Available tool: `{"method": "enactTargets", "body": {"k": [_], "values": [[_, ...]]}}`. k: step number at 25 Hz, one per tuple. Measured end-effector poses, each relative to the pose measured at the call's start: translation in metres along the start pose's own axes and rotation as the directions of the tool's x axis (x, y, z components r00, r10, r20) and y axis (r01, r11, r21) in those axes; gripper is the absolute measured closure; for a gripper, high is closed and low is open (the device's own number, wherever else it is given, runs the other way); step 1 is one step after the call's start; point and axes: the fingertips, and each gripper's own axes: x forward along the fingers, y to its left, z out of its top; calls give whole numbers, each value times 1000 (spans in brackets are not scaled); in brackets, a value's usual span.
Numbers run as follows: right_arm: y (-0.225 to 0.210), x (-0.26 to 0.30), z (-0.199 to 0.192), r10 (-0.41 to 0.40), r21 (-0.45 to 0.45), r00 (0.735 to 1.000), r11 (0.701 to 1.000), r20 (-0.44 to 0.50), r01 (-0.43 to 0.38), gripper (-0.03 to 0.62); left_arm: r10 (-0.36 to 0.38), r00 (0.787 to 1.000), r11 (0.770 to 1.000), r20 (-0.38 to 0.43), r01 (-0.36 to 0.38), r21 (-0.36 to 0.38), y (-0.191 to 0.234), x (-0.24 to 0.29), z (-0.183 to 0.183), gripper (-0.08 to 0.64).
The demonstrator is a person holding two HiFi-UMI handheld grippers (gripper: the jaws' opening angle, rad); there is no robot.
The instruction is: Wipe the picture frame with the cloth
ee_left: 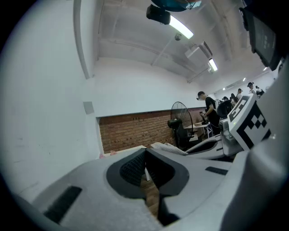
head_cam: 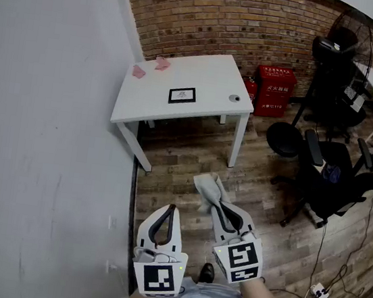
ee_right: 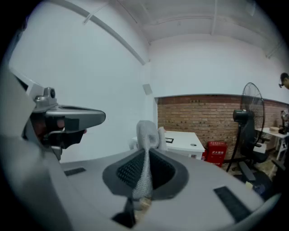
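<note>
Well, the right gripper (head_cam: 218,200) pinches a bunched grey woven cloth (head_cam: 206,187) (left gripper (head_cam: 171,211) closed, empty). The flat black picture frame (head_cam: 182,95) lies on the white table (head_cam: 210,70), long side running left-right.

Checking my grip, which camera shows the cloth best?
The right gripper view: the cloth stands clamped between the jaws, weave visible. The head view shows it small; the left gripper view shows only an edge.

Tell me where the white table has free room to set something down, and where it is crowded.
Bare: the table's near left corner, in front of the picture frame, and its far right part, behind the small round object. Crowded: only the far left corner, with two pink pieces.
</note>
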Motion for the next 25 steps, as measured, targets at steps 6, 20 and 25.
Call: {"method": "enactTargets", "body": {"k": [6, 20, 25], "values": [[-7, 2, -2, 6, -2, 1000, 1000, 0, -6, 560, 8, 1000, 1000, -5, -8, -8, -3, 8, -2, 551], [-33, 32, -15, 3, 45, 1000, 999, -25, -2, 558, 51, 997, 998, -57, -53, -29, 17, 41, -22, 551], [-39, 78, -20, 21, 52, 998, 998, -52, -19, 558, 54, 996, 998, -74, -57, -37, 43, 78, -39, 551]]}}
